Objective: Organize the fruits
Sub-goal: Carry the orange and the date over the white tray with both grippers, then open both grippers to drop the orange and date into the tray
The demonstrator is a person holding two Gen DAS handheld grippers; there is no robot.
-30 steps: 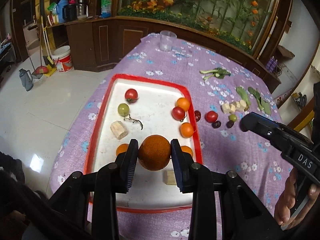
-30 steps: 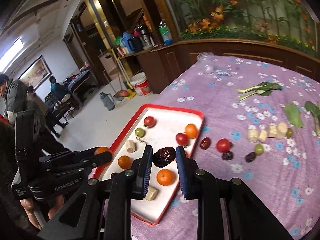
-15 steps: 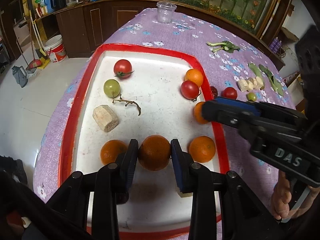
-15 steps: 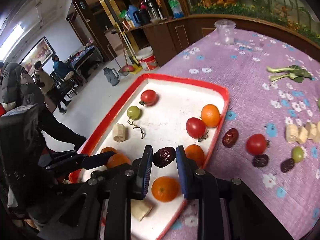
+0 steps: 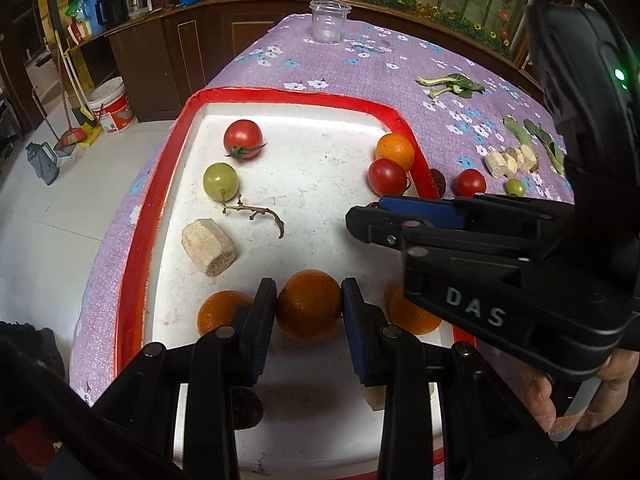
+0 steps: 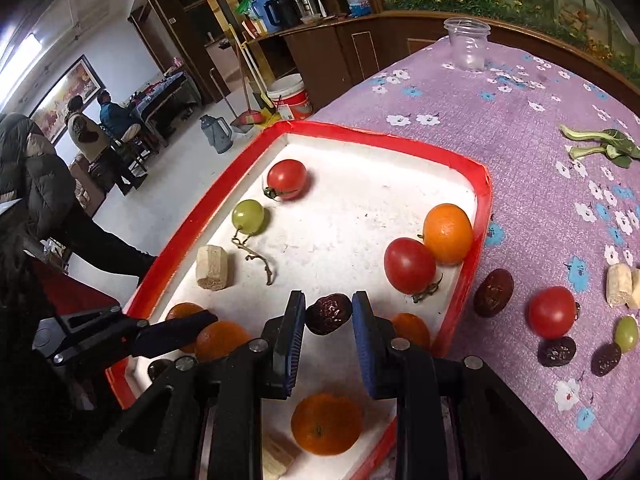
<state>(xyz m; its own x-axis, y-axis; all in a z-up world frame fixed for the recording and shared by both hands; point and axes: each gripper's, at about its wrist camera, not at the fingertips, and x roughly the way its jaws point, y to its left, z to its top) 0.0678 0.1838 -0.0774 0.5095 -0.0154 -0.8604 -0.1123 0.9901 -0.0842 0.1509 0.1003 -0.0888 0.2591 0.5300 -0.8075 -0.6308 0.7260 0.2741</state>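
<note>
The left gripper [image 5: 308, 304] has its jaws clamped on a round orange tangerine [image 5: 309, 305] low over the white foam tray with a red rim [image 5: 298, 94], between 2 more tangerines lying there. The right gripper [image 6: 329, 314] has its jaws closed on a wrinkled dark red date [image 6: 329, 314] above the tray's near right part. The tray sits on the bench's purple flowered cloth [image 6: 516, 120], where a red cherry tomato [image 6: 551, 312], dates and a green grape lie just beside its right rim.
</note>
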